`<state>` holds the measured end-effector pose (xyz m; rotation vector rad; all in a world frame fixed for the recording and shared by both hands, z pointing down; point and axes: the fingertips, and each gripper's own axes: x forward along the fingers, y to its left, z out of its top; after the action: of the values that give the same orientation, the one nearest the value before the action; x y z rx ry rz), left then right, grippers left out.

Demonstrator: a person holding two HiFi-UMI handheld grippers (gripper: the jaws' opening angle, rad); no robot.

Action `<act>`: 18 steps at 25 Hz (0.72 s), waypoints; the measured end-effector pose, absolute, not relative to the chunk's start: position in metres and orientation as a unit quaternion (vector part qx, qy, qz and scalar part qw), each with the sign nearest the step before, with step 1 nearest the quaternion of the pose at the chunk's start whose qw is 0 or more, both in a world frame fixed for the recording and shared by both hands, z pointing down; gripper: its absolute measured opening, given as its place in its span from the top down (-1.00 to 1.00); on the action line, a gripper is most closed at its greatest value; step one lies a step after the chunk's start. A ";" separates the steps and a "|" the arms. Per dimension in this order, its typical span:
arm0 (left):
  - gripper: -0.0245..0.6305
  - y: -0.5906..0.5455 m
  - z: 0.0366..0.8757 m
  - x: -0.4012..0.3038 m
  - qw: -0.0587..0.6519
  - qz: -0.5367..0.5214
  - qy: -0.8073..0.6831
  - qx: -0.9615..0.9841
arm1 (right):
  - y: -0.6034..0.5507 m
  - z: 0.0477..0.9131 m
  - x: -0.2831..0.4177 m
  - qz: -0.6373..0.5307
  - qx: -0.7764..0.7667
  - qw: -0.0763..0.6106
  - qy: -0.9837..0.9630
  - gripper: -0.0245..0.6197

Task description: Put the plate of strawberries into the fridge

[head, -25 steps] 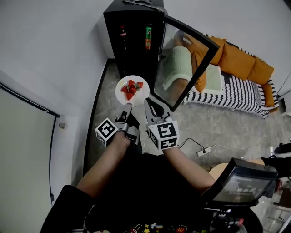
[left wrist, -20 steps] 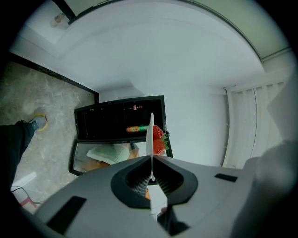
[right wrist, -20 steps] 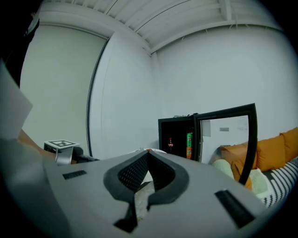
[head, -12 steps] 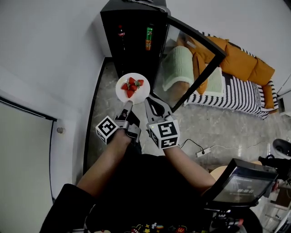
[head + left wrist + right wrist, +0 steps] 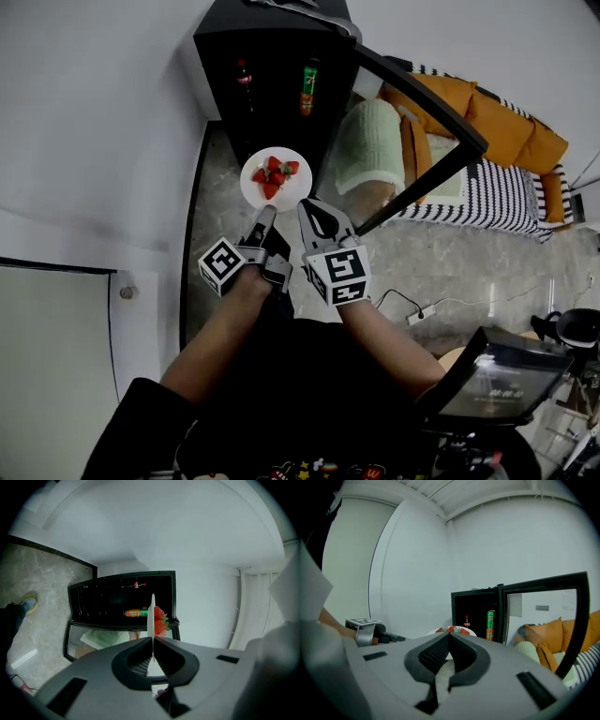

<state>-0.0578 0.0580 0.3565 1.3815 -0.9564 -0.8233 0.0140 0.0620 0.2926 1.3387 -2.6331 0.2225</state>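
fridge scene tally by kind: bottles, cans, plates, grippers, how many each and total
bottle: 1
can: 1
plate: 1
grippers: 2 (left gripper, right gripper)
total: 5

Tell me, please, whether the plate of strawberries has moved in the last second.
Yes: the plate, gripped in the left claw, is now nearer the fridge, with less gap to the green can inside.

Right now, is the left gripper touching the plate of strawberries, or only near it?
Touching. In the left gripper view, the left gripper has its jaws closed on the rim of the plate, which is seen edge-on between them.
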 end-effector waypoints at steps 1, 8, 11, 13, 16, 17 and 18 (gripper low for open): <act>0.88 0.050 0.356 -0.060 0.595 -0.352 -0.410 0.594 | 0.054 0.292 0.012 0.076 0.452 0.090 -0.884 0.91; 0.88 -0.037 0.358 -0.085 0.615 -0.336 -0.394 0.595 | -0.032 0.295 -0.015 0.095 0.477 0.095 -0.868 0.91; 0.88 -0.077 0.362 -0.097 0.624 -0.331 -0.384 0.594 | -0.073 0.299 -0.027 0.091 0.493 0.097 -0.860 0.91; 0.88 -0.101 0.369 -0.105 0.630 -0.312 -0.382 0.600 | -0.099 0.302 -0.034 0.089 0.503 0.098 -0.854 0.91; 0.88 -0.131 0.377 -0.113 0.638 -0.297 -0.373 0.604 | -0.132 0.308 -0.043 0.091 0.515 0.101 -0.846 0.91; 0.88 -0.141 0.379 -0.115 0.638 -0.296 -0.371 0.607 | -0.142 0.310 -0.045 0.090 0.518 0.102 -0.844 0.91; 0.88 -0.150 0.381 -0.118 0.637 -0.295 -0.369 0.609 | -0.151 0.312 -0.047 0.090 0.520 0.104 -0.843 0.91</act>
<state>-0.1177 -0.1505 0.3805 1.3900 -0.8430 -0.6734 -0.0470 -0.1510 0.3116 1.5346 -2.4860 0.2651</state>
